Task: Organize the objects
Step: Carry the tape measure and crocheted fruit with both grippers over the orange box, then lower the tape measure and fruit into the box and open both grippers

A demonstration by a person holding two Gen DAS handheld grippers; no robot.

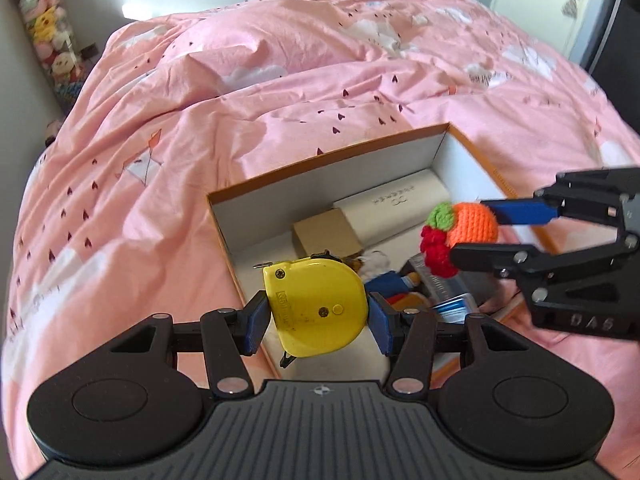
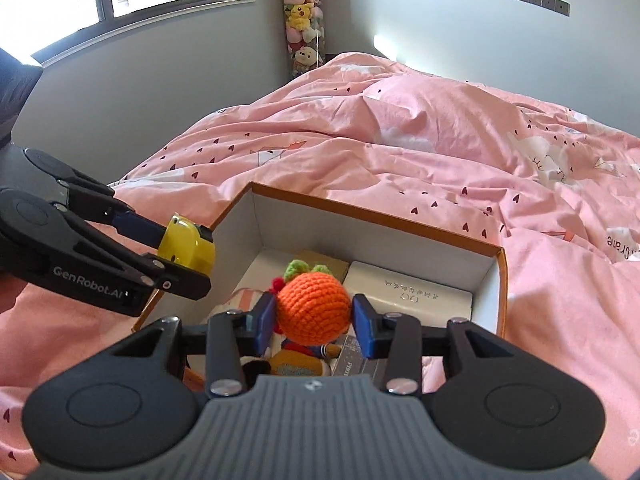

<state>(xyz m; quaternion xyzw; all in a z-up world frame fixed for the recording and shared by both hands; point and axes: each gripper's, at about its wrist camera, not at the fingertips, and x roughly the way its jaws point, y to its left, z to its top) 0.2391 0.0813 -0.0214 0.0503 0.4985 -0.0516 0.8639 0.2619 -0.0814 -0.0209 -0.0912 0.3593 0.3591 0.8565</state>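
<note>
A yellow tape measure (image 1: 318,308) hangs above the near left corner of an open orange-edged box (image 1: 328,158), and my left gripper (image 1: 318,314) is shut on it, blue pads pressed to both flat sides. My right gripper (image 2: 314,316) is shut on an orange crocheted fruit (image 2: 314,306) with green leaves and a red bobble, held over the box (image 2: 376,216). In the left wrist view the right gripper (image 1: 474,234) comes in from the right with the fruit (image 1: 472,226). In the right wrist view the left gripper (image 2: 188,258) and tape measure (image 2: 186,248) hover at the box's left edge.
The box lies on a bed with a rumpled pink duvet (image 1: 240,80). Inside it are a white case (image 1: 394,204), a small brown carton (image 1: 326,234), a soft doll (image 1: 390,284) and a grey packet (image 2: 354,356). A column of plush toys (image 2: 302,16) stands by the wall.
</note>
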